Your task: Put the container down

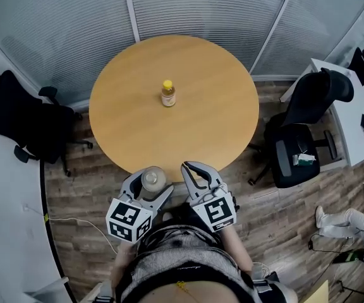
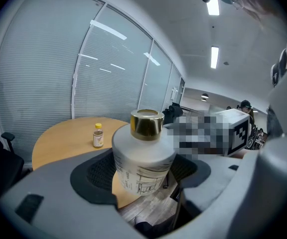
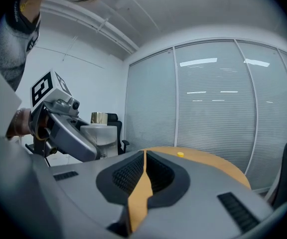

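L gripper (image 1: 149, 188) is down by the near rim of the round table (image 1: 207, 118), just in front of my torso, marker cube toward me and jaws pointing out at the tabletop. It's pinching the container (image 1: 153, 179), a white jar w/ a gold cap (image 2: 146, 123). One black ribbed pad sits on each side of the jar's body (image 2: 143, 163) and both press it. The jar is upright. Its base hangs at the table's near rim, w/ wood top behind it and floor showing under it.

R gripper (image 1: 194, 171) is right beside it at the same near rim, also aimed across the table and roughly level w/ the L one. Its jaws are pressed together w/ only a thin sliver of tabletop showing between the pads (image 3: 133, 173), and nothing's in them. From the R gripper view, the L gripper (image 3: 64, 131) and the jar (image 3: 98, 132) are off to the side.

Small bottle (image 1: 168, 94) w/ a yellow cap stands upright near the table's centre, well apart from both grippers.
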The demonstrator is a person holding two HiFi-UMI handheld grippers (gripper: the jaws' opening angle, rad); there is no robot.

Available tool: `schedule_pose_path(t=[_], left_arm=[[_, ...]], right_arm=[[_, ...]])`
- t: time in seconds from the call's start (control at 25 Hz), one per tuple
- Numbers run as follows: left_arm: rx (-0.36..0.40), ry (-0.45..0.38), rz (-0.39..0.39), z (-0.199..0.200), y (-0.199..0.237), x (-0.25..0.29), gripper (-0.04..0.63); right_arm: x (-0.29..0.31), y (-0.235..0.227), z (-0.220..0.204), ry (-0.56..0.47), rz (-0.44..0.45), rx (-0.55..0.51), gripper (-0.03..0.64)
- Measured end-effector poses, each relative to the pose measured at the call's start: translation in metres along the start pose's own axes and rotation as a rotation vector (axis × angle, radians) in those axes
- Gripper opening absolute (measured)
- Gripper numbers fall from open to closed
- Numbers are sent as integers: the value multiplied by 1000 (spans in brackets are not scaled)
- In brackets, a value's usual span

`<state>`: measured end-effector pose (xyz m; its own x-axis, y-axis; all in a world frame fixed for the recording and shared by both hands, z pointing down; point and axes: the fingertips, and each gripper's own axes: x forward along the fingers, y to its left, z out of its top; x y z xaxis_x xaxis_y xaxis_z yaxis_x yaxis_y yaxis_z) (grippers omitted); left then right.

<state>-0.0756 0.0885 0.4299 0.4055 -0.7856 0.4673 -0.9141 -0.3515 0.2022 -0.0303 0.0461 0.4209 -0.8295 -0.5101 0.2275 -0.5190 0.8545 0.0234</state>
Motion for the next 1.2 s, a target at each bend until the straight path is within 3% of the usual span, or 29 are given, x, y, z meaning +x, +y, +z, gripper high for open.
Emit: schedule_pose_path(t=[0.48,0.84,1.2], left_arm=[[-35,-9,54,9,-7,36,339],[-62,-27,104,14,-2,50,339],[-57,0,99,16,12,59,338]], right_arm=[[-3,-39,-6,-12,63,-68,28],[-2,-54,-11,2,86,-36,26],[7,-62,-14,16,66,0,28]])
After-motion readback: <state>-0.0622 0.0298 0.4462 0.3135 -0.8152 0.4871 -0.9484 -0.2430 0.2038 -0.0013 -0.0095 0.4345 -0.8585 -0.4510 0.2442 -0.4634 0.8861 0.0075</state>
